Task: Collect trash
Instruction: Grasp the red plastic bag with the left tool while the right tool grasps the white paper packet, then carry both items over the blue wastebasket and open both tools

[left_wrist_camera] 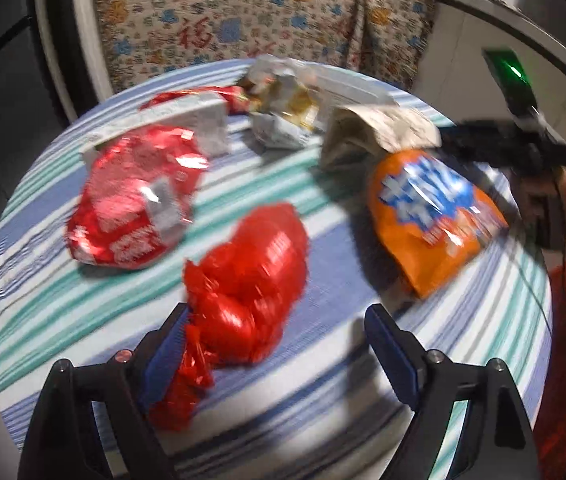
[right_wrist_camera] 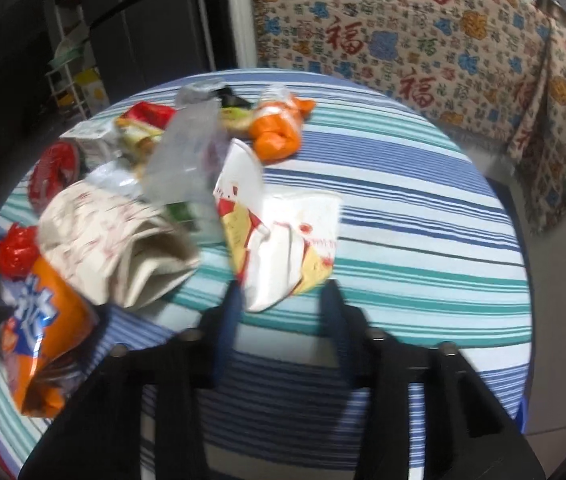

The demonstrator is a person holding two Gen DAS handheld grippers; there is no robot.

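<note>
Litter lies on a round table under a striped cloth (left_wrist_camera: 335, 384). In the left wrist view my left gripper (left_wrist_camera: 279, 320) stands open around a crumpled red plastic bag (left_wrist_camera: 255, 276). The bag touches the left finger and is clear of the right one. In the right wrist view my right gripper (right_wrist_camera: 281, 292) has both fingertips against the near end of a crushed white paper carton (right_wrist_camera: 283, 240), which rests on the cloth (right_wrist_camera: 403, 200). The picture is blurred there.
A red foil snack bag (left_wrist_camera: 131, 200), an orange snack bag (left_wrist_camera: 431, 216), a brown paper bag (right_wrist_camera: 115, 236), a clear plastic bag (right_wrist_camera: 187, 152) and an orange plastic bag (right_wrist_camera: 279, 132) lie around. A person's hand (left_wrist_camera: 539, 196) is at the right. Patterned fabric (right_wrist_camera: 423, 40) hangs behind the table.
</note>
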